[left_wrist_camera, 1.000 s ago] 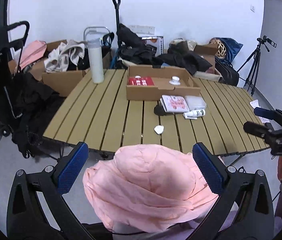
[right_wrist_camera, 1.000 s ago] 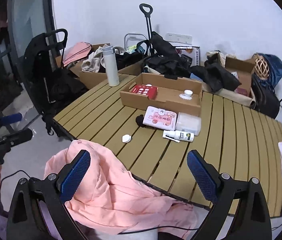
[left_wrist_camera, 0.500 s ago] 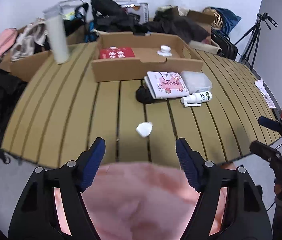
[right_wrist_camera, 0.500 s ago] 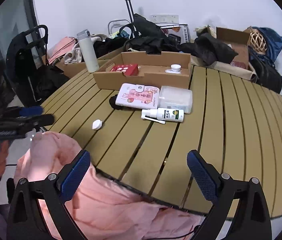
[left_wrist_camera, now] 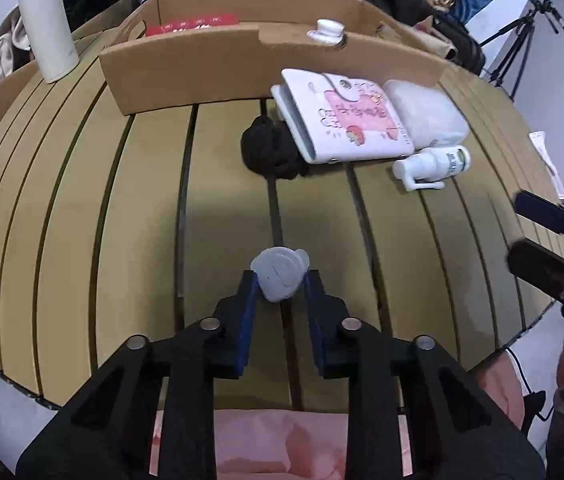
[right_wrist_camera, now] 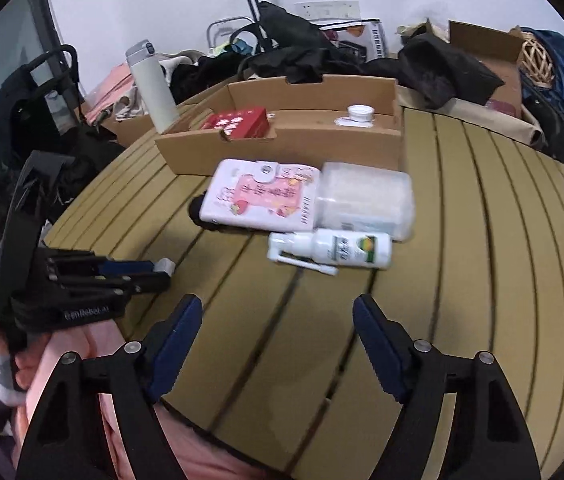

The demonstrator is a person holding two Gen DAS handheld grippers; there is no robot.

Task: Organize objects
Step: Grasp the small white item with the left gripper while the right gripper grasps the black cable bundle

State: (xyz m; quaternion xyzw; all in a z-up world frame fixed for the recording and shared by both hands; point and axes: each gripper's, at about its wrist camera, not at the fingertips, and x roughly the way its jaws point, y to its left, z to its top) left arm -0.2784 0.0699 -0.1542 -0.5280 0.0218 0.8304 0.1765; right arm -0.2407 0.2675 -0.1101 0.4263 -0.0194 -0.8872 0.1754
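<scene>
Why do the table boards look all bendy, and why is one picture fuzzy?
Left wrist view: the fisheye lens bulges the straight table slats into curves; it is fairly sharp, with a soft shadow around the left hand-held gripper. Right wrist view: same bulge, plus smear on the spray bottle and notebook.

A small pale grey rounded object [left_wrist_camera: 279,273] is sitting low in the centre of the left wrist frame on the slatted table, pinched between blue pads; a white spray bottle [right_wrist_camera: 332,250] is lying on its side mid-frame in the right wrist view
</scene>
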